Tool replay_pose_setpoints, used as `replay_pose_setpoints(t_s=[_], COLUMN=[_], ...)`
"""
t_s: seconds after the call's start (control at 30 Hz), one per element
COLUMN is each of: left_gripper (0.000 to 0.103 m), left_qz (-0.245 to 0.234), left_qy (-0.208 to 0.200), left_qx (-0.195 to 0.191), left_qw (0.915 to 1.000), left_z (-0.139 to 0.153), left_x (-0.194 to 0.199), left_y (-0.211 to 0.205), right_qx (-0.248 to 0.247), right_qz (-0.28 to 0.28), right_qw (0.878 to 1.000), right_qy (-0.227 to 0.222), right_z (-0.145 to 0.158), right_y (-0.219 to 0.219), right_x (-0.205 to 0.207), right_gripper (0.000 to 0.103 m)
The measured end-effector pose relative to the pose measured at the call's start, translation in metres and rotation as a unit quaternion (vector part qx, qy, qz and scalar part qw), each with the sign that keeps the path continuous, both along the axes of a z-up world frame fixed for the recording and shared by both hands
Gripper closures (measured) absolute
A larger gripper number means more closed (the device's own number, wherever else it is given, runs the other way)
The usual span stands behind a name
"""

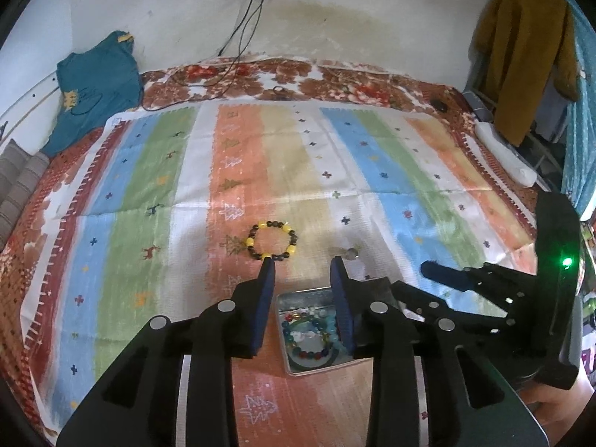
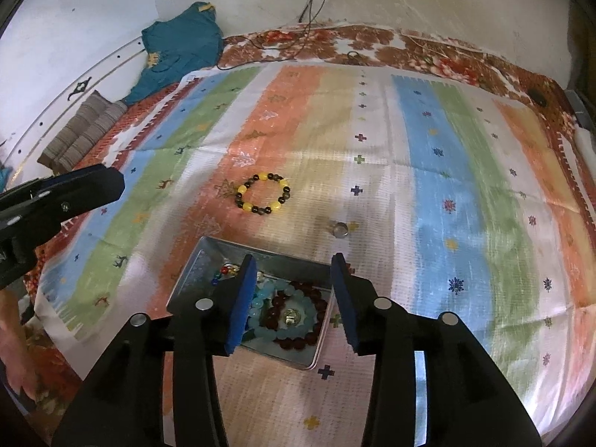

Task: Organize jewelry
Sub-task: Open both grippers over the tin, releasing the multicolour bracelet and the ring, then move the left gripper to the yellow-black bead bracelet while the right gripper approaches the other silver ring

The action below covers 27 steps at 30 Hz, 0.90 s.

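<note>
A yellow-and-dark beaded bracelet lies on the striped cloth. A small silver ring lies to its right. A metal tin holds several beaded bracelets, blue, dark red and multicoloured. My left gripper is open and empty above the tin, its left fingertip near the bracelet's near edge. My right gripper is open and empty above the tin. It shows at the right of the left wrist view. The left gripper shows at the left of the right wrist view.
The striped cloth covers a floral bedspread against a white wall. A teal shirt and folded grey fabric lie at the left. A mustard garment hangs at the right. Cables run down the wall.
</note>
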<state>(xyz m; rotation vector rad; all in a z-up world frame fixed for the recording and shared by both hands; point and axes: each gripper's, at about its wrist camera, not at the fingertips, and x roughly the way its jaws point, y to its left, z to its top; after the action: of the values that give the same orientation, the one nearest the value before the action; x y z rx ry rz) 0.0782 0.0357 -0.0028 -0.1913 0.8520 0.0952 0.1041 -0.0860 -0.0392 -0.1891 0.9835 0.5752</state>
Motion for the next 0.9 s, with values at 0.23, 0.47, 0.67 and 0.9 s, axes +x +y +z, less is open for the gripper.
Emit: replay_pose_setpoints(t_s=[0.23,0.47,0.67,0.9], left_gripper=[0.055,0.045,0.044,0.044], left_qz=[0.019,0.02,0.012,0.033], left_qy=[0.022,0.036,0.068,0.095], left_qx=[0.006,0.023,0.037,0.024], left_qw=[0.9996,0.9989,0.9969,0.9946], left_z=[-0.011,-0.018,-0.032,-0.05], left_x=[0.014,0.03,0.045,0.062], left_y=[0.012,0.017,0.024,0.044], right_qx=[-0.002,-0.004,-0.003,-0.015], right_qz=[-0.008,-0.02,-0.022,-0.014], right_qw=[1.0,0.999,0.999,0.999], right_qy=[0.011,0.043,0.047,0.047], right_z=[-0.004,-0.016,-0.017,-0.02], right_y=[0.002,0.0,0.0,0.009], right_x=[0.015,0.034,0.045,0.053], right_gripper=[0.055,0.055,0.047,0.043])
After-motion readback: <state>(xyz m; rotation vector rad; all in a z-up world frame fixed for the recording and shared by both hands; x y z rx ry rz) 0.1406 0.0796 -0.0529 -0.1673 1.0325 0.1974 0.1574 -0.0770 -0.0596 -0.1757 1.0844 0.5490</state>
